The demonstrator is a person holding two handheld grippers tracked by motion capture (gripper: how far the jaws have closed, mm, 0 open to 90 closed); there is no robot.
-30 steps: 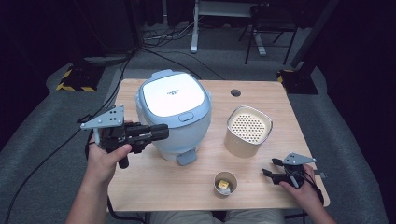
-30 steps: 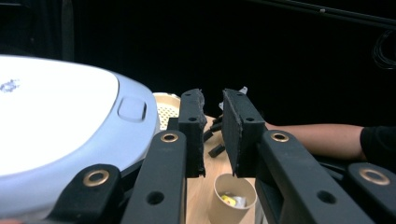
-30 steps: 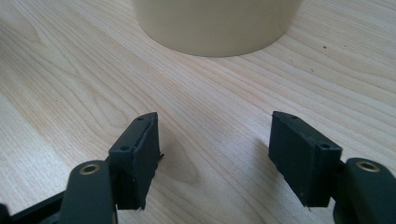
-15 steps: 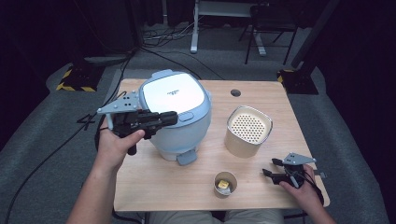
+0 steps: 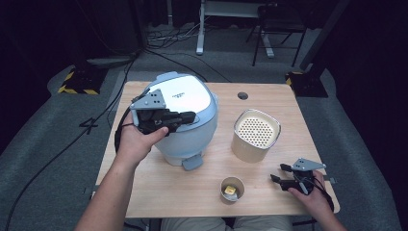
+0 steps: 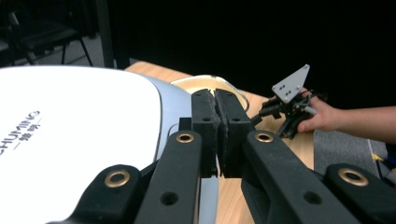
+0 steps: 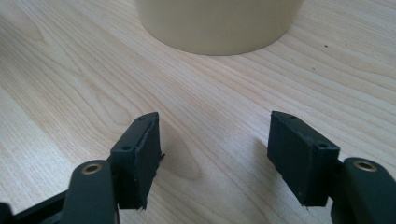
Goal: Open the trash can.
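Observation:
A pale blue rice cooker [image 5: 185, 132] with a white lid [image 6: 70, 140] stands on the left half of the wooden table [image 5: 269, 103]. My left gripper [image 5: 192, 117] lies level across the lid's top, pointing right. Its jaws have just been closing and now its pads [image 6: 205, 121] meet with nothing between them. My right gripper [image 5: 278, 173] rests low at the table's front right, pointing left toward a beige canister [image 5: 256, 134]. Its jaws have just been closing a little, but they stand apart over bare wood [image 7: 215, 140]. It also appears far off in the left gripper view [image 6: 280, 109].
A small cup [image 5: 232, 189] holding something yellow sits near the front edge, between cooker and right hand. The canister [image 7: 215, 23] has a perforated top. A cable hole [image 5: 243, 95] is at the back. Chairs and cables lie on the floor beyond.
My left hand has moved from the cooker's left side up and right over its lid, and its jaws have come together. The right hand has stayed in place.

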